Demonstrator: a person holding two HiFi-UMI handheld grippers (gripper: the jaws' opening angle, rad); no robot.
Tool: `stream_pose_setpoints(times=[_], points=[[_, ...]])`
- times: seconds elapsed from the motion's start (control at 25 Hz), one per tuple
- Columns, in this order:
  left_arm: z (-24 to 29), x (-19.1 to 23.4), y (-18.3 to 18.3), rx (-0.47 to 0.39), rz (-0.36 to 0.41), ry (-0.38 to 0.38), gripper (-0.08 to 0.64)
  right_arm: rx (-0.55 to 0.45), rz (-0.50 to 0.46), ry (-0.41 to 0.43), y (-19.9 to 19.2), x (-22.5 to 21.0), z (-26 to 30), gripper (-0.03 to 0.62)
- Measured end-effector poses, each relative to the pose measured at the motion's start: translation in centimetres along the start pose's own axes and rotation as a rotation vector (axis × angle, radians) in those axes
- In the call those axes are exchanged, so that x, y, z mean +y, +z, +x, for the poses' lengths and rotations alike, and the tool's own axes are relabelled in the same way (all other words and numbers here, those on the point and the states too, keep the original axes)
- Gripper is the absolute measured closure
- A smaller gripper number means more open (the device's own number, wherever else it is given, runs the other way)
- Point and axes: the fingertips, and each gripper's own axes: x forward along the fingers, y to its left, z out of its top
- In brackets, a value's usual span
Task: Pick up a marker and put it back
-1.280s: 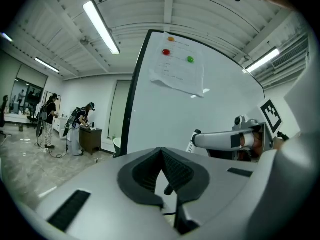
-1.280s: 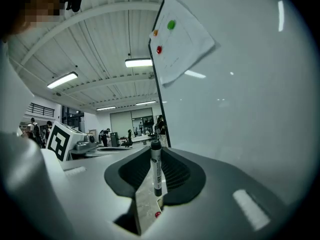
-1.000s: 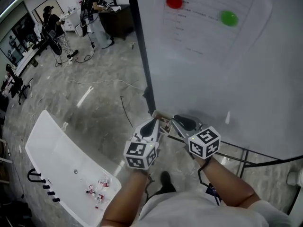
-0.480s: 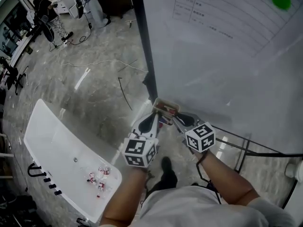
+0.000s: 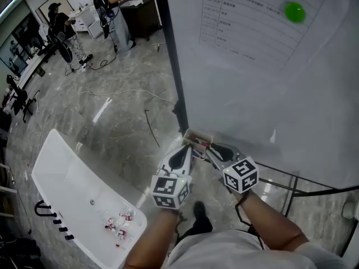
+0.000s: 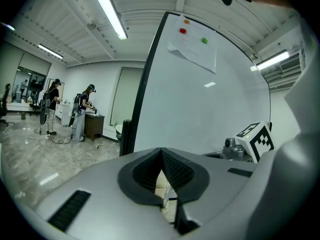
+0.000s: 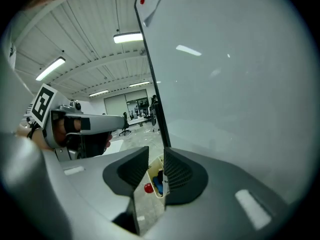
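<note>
Markers [image 5: 199,144] are lying in a small cream tray [image 5: 193,133] fixed at the bottom edge of the whiteboard [image 5: 252,94], and both grippers are pointing at it from the near side. The right gripper [image 5: 212,151] is sitting squarely in line: in its own view the gap between its jaws is framing the tray, with a blue marker [image 7: 157,184] and a red cap [image 7: 148,188] lying just ahead of the tips. Its jaws have just been opening and are standing apart with nothing between the pads. The left gripper [image 5: 188,150] is hovering just beside it with its tips meeting and nothing held. The markers seem to be lying along the tray, so across the right gripper's line of approach, though that is hard to tell. The right gripper looks better placed to take one.
</note>
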Motion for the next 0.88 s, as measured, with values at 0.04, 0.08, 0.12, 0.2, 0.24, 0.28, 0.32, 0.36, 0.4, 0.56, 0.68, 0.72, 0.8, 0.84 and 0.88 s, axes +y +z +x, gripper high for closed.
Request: stream_pose_setpoints(times=[0.04,0.08,0.12,0.2,0.24,0.28,0.32,0.36,0.4,0.56,0.68,0.72,0.8,0.84,0.88], points=[[-0.4,-0.6,0.6,-0.011,0.008,-0.004,0.555,-0.018,-0.014,0.0,0.9,0.4,-0.7,0.5],[-0.7,-1.2,1.4,-0.024,0.017,-0.006,0.555,-0.038,-0.03,0.001,2.0,0.8,-1.4,0.511],[-1.0,-1.7,2.3,-0.039,0.03,-0.007,0.555,-0.061,-0.051,0.003,3.2,1.3,-2.0,0.522],[-1.6,-2.9,4.4,-0.073,0.057,-0.009,0.555,-0.11,-0.106,0.005,5.9,2.3,-3.7,0.553],[-2.2,-3.9,5.6,-0.09,0.072,-0.011,0.555,-0.136,-0.134,0.006,7.4,3.0,-4.9,0.568],[-2.9,-5.0,6.8,-0.106,0.085,-0.013,0.555,-0.162,-0.154,0.009,8.8,3.9,-6.4,0.58],[-3.8,-6.3,8.0,-0.121,0.096,-0.015,0.555,-0.188,-0.167,0.014,10.2,4.8,-8.0,0.589],[-4.7,-7.5,9.1,-0.134,0.105,-0.017,0.555,-0.212,-0.176,0.019,11.5,5.7,-9.7,0.589],[-5.5,-8.6,10.1,-0.146,0.113,-0.02,0.555,-0.234,-0.182,0.024,12.7,6.5,-11.2,0.589],[-7.3,-11.4,13.6,-0.198,0.145,-0.023,0.555,-0.315,-0.209,0.038,16.9,8.3,-14.8,0.589],[-8.3,-12.6,15.3,-0.227,0.165,-0.013,0.555,-0.344,-0.212,0.038,18.6,8.9,-16.4,0.589],[-8.7,-12.9,15.7,-0.233,0.168,-0.009,0.555,-0.349,-0.21,0.036,18.9,9.1,-16.9,0.591],[-9.3,-13.5,16.0,-0.241,0.173,-0.006,0.555,-0.356,-0.211,0.028,19.1,9.3,-17.6,0.591],[-9.5,-13.8,16.1,-0.244,0.176,-0.007,0.555,-0.359,-0.21,0.025,19.1,9.4,-17.8,0.591],[-9.6,-14.1,16.2,-0.248,0.179,-0.008,0.555,-0.361,-0.209,0.023,19.0,9.4,-18.0,0.591]])
